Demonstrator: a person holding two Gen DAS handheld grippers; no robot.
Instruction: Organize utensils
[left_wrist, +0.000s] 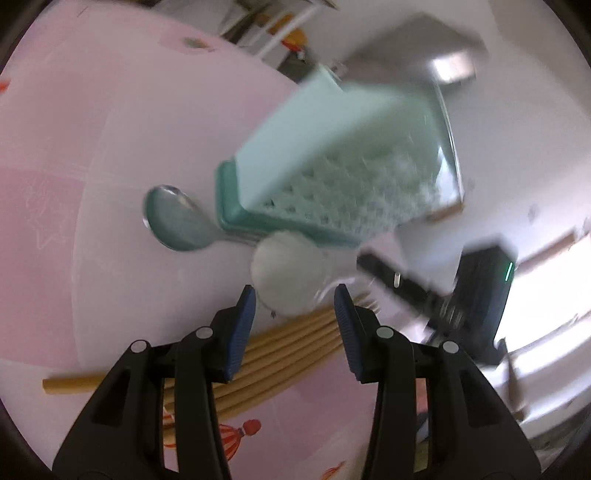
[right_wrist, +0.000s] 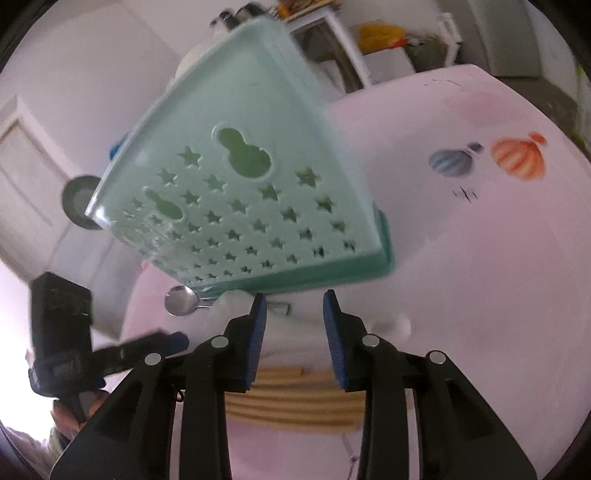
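Observation:
A mint-green utensil holder (left_wrist: 332, 147) (right_wrist: 240, 166) with star-shaped holes stands on a darker teal base on the pink tablecloth (left_wrist: 92, 147). A metal spoon (left_wrist: 177, 221) (right_wrist: 181, 301) lies by the base, its handle running under the edge. A white ceramic spoon (left_wrist: 288, 269) (right_wrist: 236, 299) lies just ahead of both grippers. A bundle of tan chopsticks (left_wrist: 288, 347) (right_wrist: 291, 402) lies on the cloth under the fingers. My left gripper (left_wrist: 295, 306) is open over the chopsticks, its tips at the white spoon. My right gripper (right_wrist: 293, 310) is open above the white spoon, pads clear of it.
The other gripper shows blurred in each view: the right one (left_wrist: 399, 280) and the left one (right_wrist: 110, 354). Hot-air balloon prints (right_wrist: 517, 158) mark the cloth. A white shelf with a yellow item (right_wrist: 380, 35) stands beyond the table. A dark round object (right_wrist: 79, 201) sits behind the holder.

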